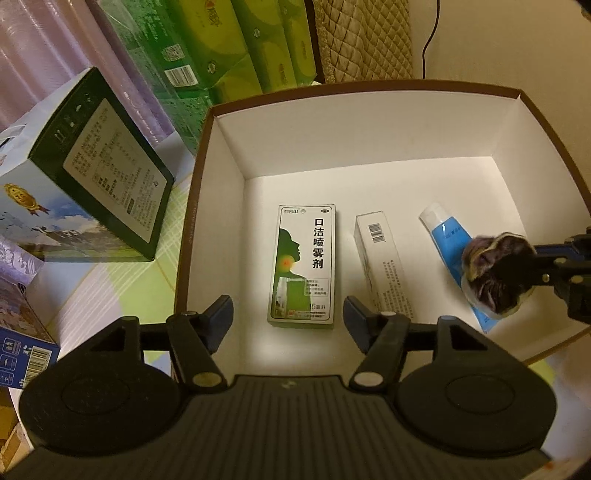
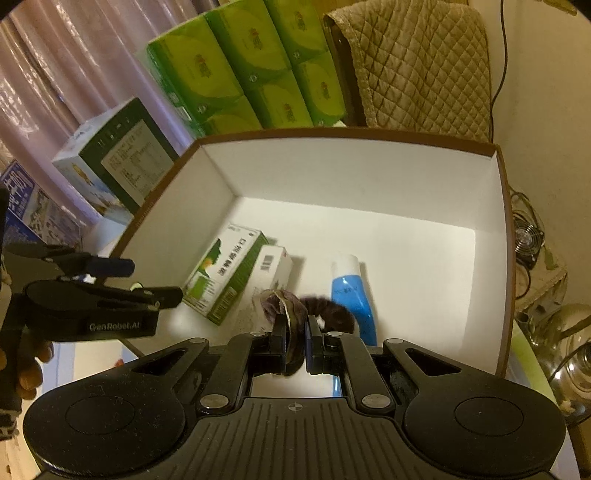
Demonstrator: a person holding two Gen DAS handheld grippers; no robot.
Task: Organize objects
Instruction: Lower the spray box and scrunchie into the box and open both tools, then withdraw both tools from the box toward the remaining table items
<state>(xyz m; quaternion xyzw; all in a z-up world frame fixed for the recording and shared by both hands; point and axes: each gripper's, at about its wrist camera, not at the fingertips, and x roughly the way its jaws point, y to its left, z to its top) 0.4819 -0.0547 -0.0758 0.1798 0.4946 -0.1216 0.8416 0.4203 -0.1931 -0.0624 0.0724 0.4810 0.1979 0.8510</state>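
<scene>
The right gripper [image 2: 295, 341] was clamped on a dark purple hair scrunchie [image 2: 314, 306], its two fingers pressed together on the near part of the fuzzy loop, and it hung over the near right part of a white box [image 1: 369, 147] with a brown rim. In the left wrist view the scrunchie [image 1: 496, 273] sat at the tip of that gripper [image 1: 532, 269], above the lower half of a blue and white tube [image 1: 445, 230] that lay on the box floor; whether the scrunchie touched the tube could not be told. The left gripper [image 1: 288, 321] had its fingers spread wide apart with nothing between them, held over the near edge of the box, just above a green and white medicine carton [image 1: 303, 262] that lay flat. Between that carton and the tube lay a narrow white carton [image 1: 380, 258] with a barcode near its far end. Outside the box, to the left, stood a dark green and white box [image 1: 99, 173] with a printed label, and on the far side stood green tissue packs [image 1: 236, 40], with a quilted beige cover [image 1: 365, 33] to their right. In the right wrist view a hand [image 2: 26, 365] gripped the left gripper's handle at the left edge
</scene>
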